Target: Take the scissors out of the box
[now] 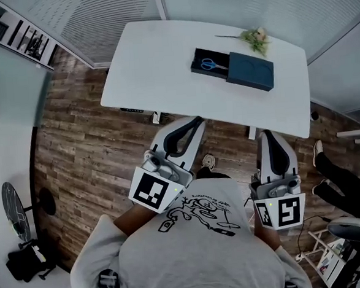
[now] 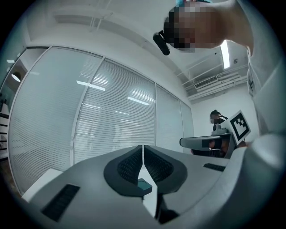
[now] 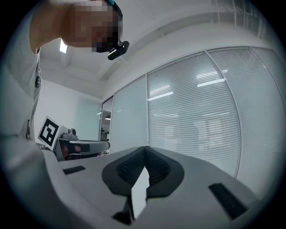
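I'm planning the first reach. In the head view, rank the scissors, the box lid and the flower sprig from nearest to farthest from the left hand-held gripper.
From the left hand-held gripper:
1. scissors, lying in the open box, just ahead.
2. box lid, to the right of the scissors.
3. flower sprig, behind the lid, near the far edge of the table.

No word, brand or number could be read anywhere. The person's grey T-shirt [image 1: 194, 256] bore a black drawing [image 1: 197, 218] with a curved line of small lettering over it, too fine to make out. The marker cube [image 1: 154, 191] on the left gripper [image 1: 195, 121] and the marker cube [image 1: 282, 213] on the right gripper [image 1: 268, 134] showed only black-and-white square patterns, not letters.
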`<state>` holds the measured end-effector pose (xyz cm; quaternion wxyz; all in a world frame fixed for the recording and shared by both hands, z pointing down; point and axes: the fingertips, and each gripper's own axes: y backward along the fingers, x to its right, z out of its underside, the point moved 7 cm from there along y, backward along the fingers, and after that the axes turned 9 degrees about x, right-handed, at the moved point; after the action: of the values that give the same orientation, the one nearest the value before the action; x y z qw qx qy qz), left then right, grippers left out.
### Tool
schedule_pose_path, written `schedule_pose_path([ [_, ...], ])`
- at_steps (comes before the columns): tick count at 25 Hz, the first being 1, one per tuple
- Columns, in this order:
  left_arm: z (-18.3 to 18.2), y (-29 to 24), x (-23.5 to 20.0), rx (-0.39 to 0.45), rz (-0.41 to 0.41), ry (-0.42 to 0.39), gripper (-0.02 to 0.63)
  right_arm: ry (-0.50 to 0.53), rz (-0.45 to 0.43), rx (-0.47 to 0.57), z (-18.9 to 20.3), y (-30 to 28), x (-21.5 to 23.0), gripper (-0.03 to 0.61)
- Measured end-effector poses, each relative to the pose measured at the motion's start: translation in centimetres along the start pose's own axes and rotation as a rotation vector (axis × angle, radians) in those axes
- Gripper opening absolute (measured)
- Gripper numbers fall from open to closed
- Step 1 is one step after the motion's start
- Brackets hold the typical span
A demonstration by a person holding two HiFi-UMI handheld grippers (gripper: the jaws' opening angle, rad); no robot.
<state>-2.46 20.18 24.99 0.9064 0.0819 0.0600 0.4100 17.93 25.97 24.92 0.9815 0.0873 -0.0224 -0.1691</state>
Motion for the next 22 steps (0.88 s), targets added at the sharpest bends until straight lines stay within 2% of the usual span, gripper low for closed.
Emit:
schedule_pose_path([
  [8,1.3,-5.1,-0.6,-0.012,-0.032,0.001,0.026,0.003,-0.021,-0.004,0.7,-2.6,5.0,0.005],
  [12,1.7,-6.7,-1.5,0.020,-0.050,-0.008,0.026,-0.009,-0.038,-0.019,1.2,-4.1,6.4,0.005],
  [22,2.4,-9.9,-5.5,-0.020,-0.063,0.001,0.026,0.006,-0.065,-0.022,1.8,-9.3,7.6,0.005],
])
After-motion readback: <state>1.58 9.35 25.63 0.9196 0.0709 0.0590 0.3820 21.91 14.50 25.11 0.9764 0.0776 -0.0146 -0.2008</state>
